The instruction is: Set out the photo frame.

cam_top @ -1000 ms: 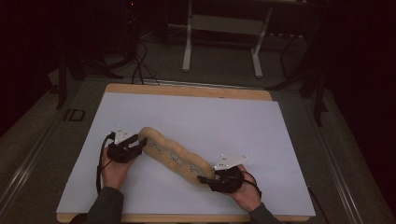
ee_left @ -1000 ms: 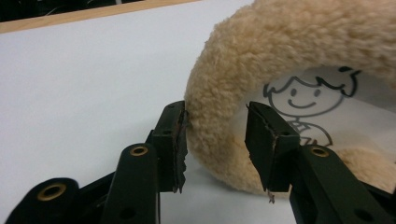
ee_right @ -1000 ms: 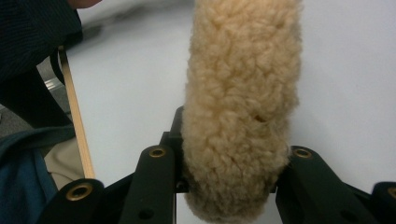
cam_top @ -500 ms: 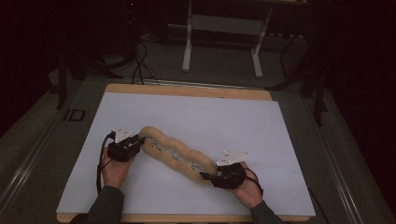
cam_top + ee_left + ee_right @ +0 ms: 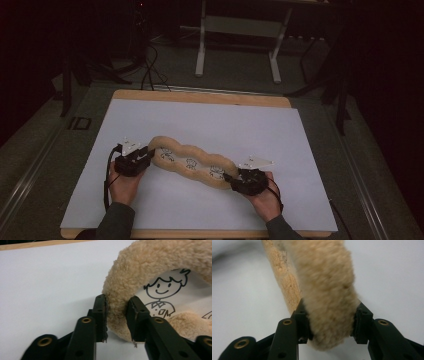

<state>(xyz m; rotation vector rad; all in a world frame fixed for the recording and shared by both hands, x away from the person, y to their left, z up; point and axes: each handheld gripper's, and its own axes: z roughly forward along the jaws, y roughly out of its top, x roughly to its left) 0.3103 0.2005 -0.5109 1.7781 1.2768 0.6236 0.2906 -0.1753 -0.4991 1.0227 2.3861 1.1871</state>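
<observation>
A long tan fleece piece [image 5: 192, 162] with cartoon figures on its white inner side lies slanted on the white table sheet [image 5: 225, 120]. My left gripper [image 5: 149, 154] holds its left end. In the left gripper view the fleece rim [image 5: 140, 262] is squeezed between the pads of my left gripper [image 5: 117, 307]. My right gripper [image 5: 231, 181] holds the lower right end, and in the right gripper view the fleece [image 5: 324, 277] bulges between both pads of my right gripper [image 5: 329, 312]. Both sets of jaws have just been opening a little, with the fleece still pressed between them.
The sheet covers a wooden table whose edge [image 5: 200, 96] shows at the back. Beyond it stand a white frame's legs [image 5: 201, 55] and cables [image 5: 147, 70] on the dark floor. Bare sheet lies behind and to the right of the fleece.
My right gripper has shifted slightly to the right and away with the fleece's end. The left hand has stayed where it was.
</observation>
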